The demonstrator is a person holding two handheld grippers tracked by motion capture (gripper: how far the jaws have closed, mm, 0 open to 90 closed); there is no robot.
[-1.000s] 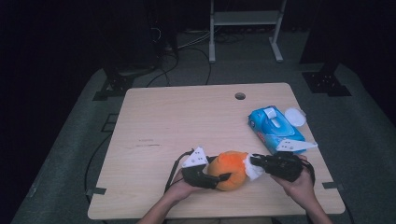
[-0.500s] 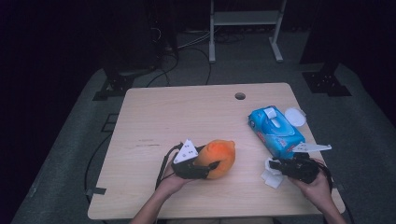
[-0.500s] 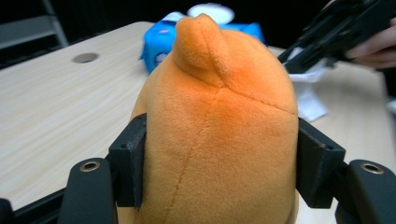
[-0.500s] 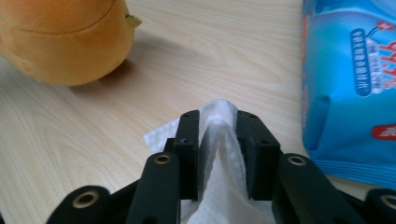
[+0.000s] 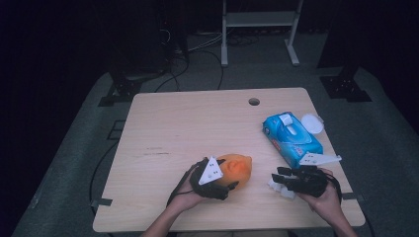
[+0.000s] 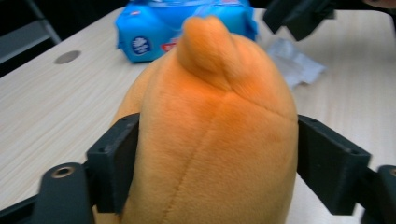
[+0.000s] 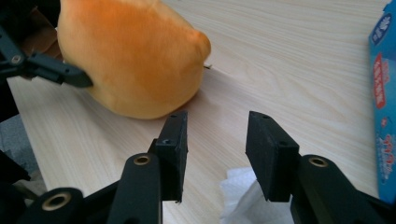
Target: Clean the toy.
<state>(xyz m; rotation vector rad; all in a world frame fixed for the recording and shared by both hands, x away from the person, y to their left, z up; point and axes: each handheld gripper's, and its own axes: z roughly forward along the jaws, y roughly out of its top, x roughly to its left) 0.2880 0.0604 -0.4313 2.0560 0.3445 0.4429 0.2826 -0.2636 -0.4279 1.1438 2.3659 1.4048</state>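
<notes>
Two jaws of the left gripper (image 6: pixel 205 158) are clamped on the orange plush toy (image 6: pixel 210 130), though just eased wider. Nothing is held between the right gripper (image 7: pixel 217 149) jaws, just opened, above a white tissue (image 7: pixel 243 196); beyond lies the blue wipes pack (image 5: pixel 291 138)

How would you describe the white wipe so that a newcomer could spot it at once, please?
Start at the blue wipes pack near the wooden table's right edge. Nearer the person, under the right tool, lies the white wipe: crumpled, flat and pale, unlike the orange plush toy.
</notes>
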